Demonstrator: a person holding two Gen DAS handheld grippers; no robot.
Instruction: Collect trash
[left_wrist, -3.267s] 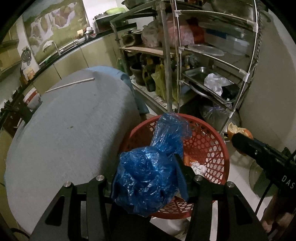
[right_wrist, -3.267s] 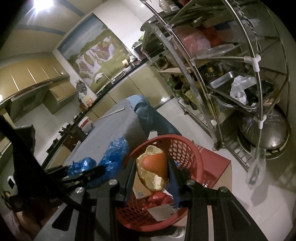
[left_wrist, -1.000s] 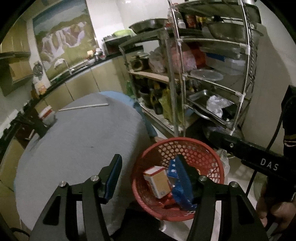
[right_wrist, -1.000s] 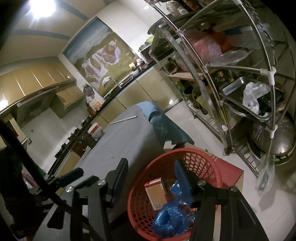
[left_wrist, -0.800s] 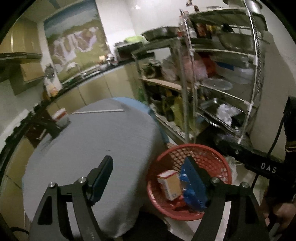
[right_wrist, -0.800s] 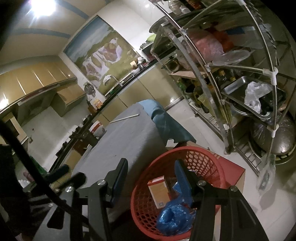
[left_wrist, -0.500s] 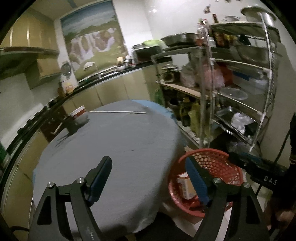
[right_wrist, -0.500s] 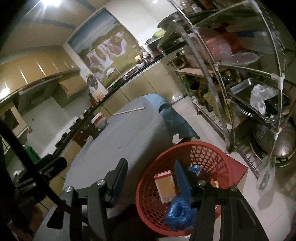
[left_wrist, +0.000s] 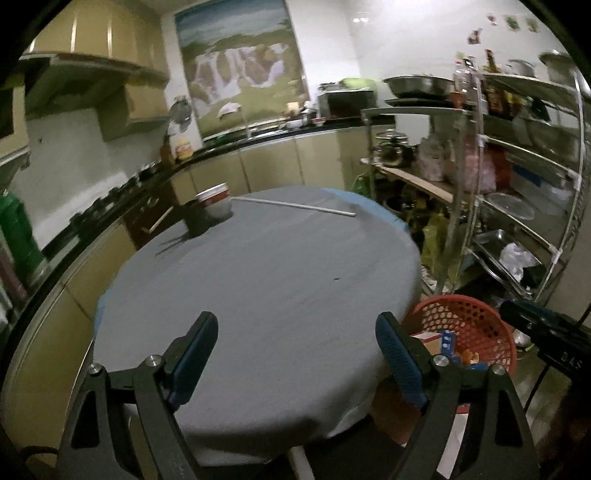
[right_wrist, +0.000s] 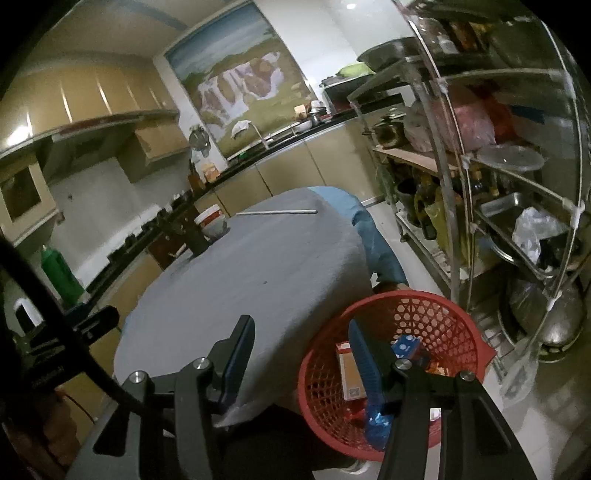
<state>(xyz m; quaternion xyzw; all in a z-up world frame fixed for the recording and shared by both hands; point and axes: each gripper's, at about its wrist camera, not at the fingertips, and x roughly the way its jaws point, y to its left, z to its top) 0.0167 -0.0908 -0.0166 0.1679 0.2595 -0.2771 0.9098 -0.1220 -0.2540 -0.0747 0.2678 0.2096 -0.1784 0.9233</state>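
Note:
My left gripper hangs over the near edge of the round grey-clothed table; its jaws are opening and nothing is between them. My right gripper is open and empty, straddling the table's edge and the red mesh basket. The basket stands on the floor beside the table, low on the right in the left wrist view. It holds a small carton, a crumpled blue bag and a blue-and-white packet. A thin white stick lies at the table's far side.
A red-and-white cup stands at the table's far left by a dark object. A tall metal rack full of pots and bags fills the right. Kitchen counter and cabinets run behind the table.
The blue bag and the orange peel, held earlier, now lie in the basket. Both views rose and swung left from the basket onto the table. The left jaws widened.

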